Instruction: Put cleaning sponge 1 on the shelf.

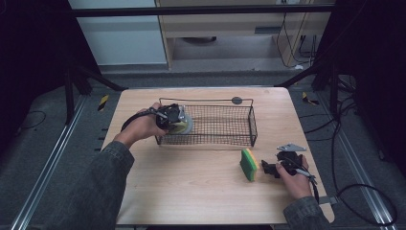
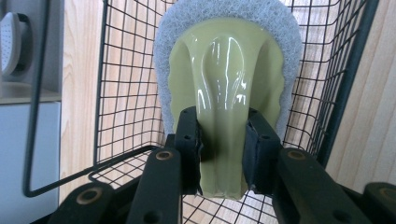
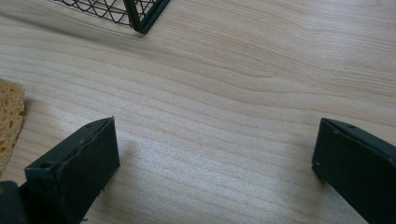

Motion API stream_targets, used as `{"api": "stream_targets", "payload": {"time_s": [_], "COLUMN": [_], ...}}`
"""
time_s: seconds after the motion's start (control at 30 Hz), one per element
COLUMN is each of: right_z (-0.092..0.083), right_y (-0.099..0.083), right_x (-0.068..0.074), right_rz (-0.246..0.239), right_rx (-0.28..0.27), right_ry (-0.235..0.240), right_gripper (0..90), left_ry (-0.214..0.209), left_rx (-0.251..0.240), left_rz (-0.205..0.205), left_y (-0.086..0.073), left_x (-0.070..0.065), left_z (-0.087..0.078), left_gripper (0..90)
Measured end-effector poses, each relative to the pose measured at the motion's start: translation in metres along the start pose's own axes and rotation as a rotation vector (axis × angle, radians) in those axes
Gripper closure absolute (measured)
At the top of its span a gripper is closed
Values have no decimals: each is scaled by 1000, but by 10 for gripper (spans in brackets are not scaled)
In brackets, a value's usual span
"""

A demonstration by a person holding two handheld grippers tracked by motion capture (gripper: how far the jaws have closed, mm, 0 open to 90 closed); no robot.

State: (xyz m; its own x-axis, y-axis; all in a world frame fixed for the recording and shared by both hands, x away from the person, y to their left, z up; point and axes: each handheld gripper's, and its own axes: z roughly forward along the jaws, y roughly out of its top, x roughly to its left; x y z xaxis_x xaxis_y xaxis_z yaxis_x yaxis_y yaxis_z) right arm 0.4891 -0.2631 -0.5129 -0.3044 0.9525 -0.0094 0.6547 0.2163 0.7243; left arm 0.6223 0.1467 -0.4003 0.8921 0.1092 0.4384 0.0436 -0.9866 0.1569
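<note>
Scrubber (image 2: 227, 70) with its glossy pale-green plastic handle and white fibrous pad sits clamped in the left gripper (image 2: 224, 151), pads pressing the narrow stem from both sides. In the high view it hangs just inside the left end of the black wire basket (image 1: 225, 139), long axis running away from the tongs toward the mesh floor, so lowering it in is likely the left hand's job. Farther right, a green-and-yellow sponge (image 1: 248, 164) stands on edge on the smooth wood-grain table (image 1: 191, 182). Beside it, the right gripper (image 3: 215, 154) rests with its 2 jaws wide apart, holding nothing.
</note>
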Motion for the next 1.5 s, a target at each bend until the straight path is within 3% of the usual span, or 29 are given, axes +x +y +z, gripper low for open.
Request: {"api": "stream_targets", "payload": {"time_s": [0.1, 0.43, 0.97, 1.17, 1.37, 1.5], "right_z": [0, 0, 0, 0, 0, 0], "right_y": [0, 0, 0, 0, 0, 0], "right_x": [0, 0, 0, 0, 0, 0], "right_rz": [1, -3, -3, -2, -4, 1], "right_rx": [0, 0, -1, 0, 0, 0], "right_ry": [0, -1, -1, -1, -2, 1], "right_gripper": [8, 8, 8, 8, 8, 8], "left_ry": [-5, -50, -61, -73, -66, -24], "left_rx": [4, -3, 10, 4, -40, -84], "left_rz": [10, -15, -53, -59, -92, -118], "left_y": [1, 4, 6, 5, 2, -2], "left_x": [1, 3, 8, 8, 10, 12], "left_z": [4, 13, 17, 16, 7, -5], "left_gripper": [703, 703, 683, 716, 703, 680]}}
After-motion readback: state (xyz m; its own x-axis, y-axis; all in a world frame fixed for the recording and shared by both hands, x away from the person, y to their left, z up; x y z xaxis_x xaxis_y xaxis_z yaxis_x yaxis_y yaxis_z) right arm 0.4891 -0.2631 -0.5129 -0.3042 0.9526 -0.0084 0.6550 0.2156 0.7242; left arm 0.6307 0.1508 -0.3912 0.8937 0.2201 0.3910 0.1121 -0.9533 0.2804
